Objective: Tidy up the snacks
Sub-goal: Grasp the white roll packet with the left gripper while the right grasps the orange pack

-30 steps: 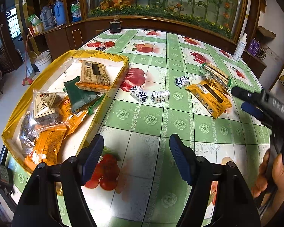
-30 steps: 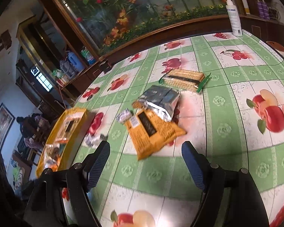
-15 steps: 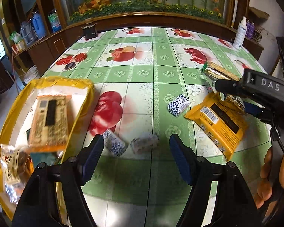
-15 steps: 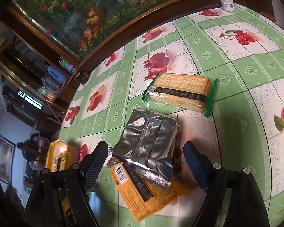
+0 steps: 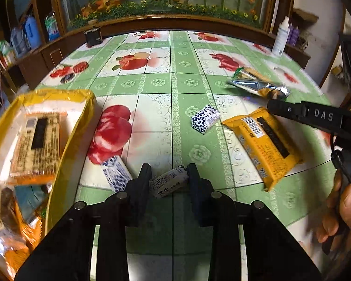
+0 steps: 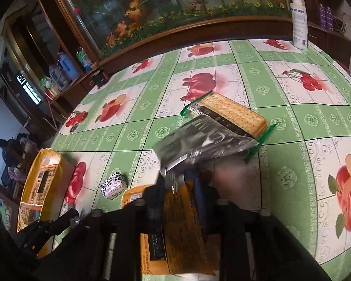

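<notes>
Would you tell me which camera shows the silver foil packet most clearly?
The right wrist view: the silver foil packet fills the centre, pinched by the right gripper. The left wrist view shows it small and edge-on.

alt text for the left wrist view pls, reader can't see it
The left gripper is closed on a small white wrapped candy on a green fruit-print tablecloth. A yellow tray of snacks sits left; an orange snack packet lies right.
</notes>
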The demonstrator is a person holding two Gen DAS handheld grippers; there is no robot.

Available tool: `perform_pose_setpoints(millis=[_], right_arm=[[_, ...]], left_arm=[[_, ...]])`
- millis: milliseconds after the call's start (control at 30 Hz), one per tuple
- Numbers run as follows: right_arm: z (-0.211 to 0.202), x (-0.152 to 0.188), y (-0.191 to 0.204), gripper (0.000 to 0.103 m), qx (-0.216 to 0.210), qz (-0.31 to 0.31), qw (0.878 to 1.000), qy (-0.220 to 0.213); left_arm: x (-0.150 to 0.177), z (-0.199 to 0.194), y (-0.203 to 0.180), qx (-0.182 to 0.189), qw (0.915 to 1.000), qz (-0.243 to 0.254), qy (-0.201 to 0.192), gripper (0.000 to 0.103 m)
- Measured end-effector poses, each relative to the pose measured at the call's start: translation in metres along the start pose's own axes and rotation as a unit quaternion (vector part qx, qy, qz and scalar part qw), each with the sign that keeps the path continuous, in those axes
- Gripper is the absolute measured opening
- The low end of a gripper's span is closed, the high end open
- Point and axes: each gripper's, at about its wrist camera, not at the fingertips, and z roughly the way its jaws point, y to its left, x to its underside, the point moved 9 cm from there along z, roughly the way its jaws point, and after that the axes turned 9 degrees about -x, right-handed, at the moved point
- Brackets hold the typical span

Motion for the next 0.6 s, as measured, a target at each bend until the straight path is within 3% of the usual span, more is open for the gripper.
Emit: perform_pose_setpoints(millis=[233,333,400,433,467,600], right_arm=[[-0.024,0.005,-0.005,0.008,-0.024,0.004,1.0,-0.007],[-0.027,0.013,-0.004,0.024,-0.029,0.003,1.0,0.01],[-0.029,0.021,0.002,0.069,-0.052,0.005,0.999,0.015],[-0.032,0.025,0.004,0.078,-0.046,-0.001,0.999,0.014],[-0.034,0.028,0.008,0.082,-0.04,-0.009,0.999,0.01],[-0.029,0.035,0.022,0.082,-0.005,-0.046,0.999,0.011]], left_arm=[[0.014,-0.023,0.006,0.071,0.9959,-0.055,0.004,0.028],[0.02,-0.031,0.01,0.084,0.9941,-0.068,0.003,0.028],[0.024,-0.035,0.014,0.096,0.9924,-0.078,0.003,0.028],[0.026,-0.039,0.016,0.098,0.9919,-0.082,0.001,0.028],[0.028,-0.043,0.018,0.097,0.9918,-0.083,-0.003,0.028],[0.038,-0.059,0.023,0.095,0.9918,-0.084,-0.015,0.028]])
